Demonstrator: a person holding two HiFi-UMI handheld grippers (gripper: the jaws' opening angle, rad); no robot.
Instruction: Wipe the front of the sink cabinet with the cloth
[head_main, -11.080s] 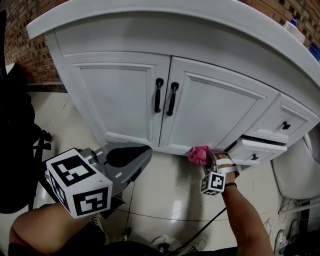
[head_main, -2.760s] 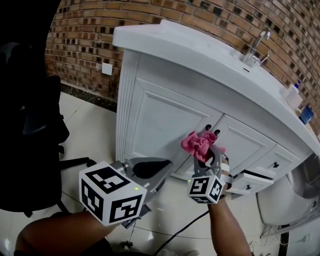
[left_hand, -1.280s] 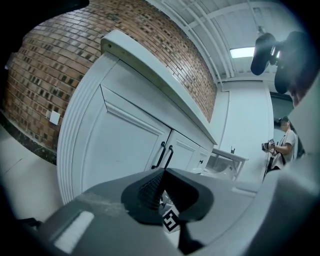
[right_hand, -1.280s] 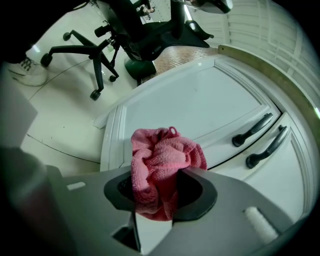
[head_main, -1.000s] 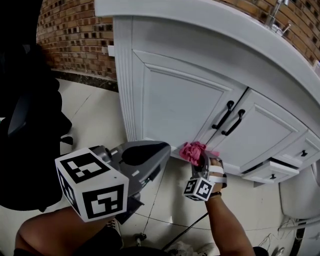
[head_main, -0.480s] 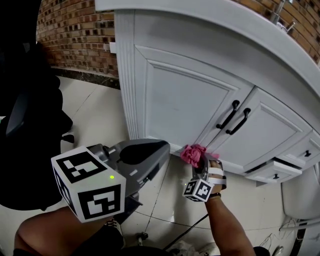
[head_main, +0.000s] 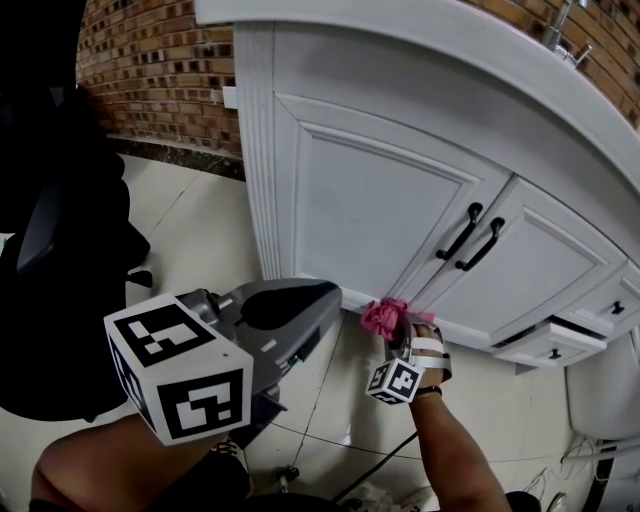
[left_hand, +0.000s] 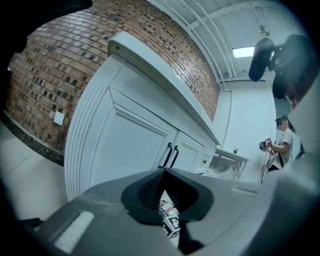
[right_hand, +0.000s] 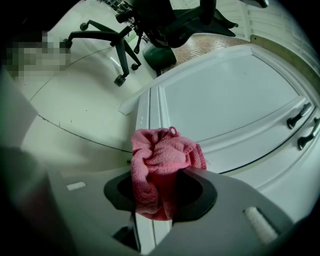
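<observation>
Cloth (head_main: 385, 317) first: which tool has it?

The right tool (head_main: 397, 328). Its jaws are clamped on the bunched pink fabric, which bulges out past their tips.

And the left tool (head_main: 330, 292)?

Jaws closed together with nothing between them. It is held short of the sink cabinet (head_main: 380, 190), left of the cloth, and touches neither.

Where is the cloth on the cabinet?

Against the bottom edge, below the left door, near where the two doors meet. About three seconds ago it was up by the door handles (head_main: 462, 232). Half a second ago it was already at this edge, much as now.

Counts?

One cloth, two tools. Two doors, each with one black bar handle, side by side. Two drawers at the cabinet's right end, one knob each; the lower drawer (head_main: 548, 343) stands slightly out. One black office chair (head_main: 60, 250) on the floor (head_main: 190, 220) to the left.
</observation>
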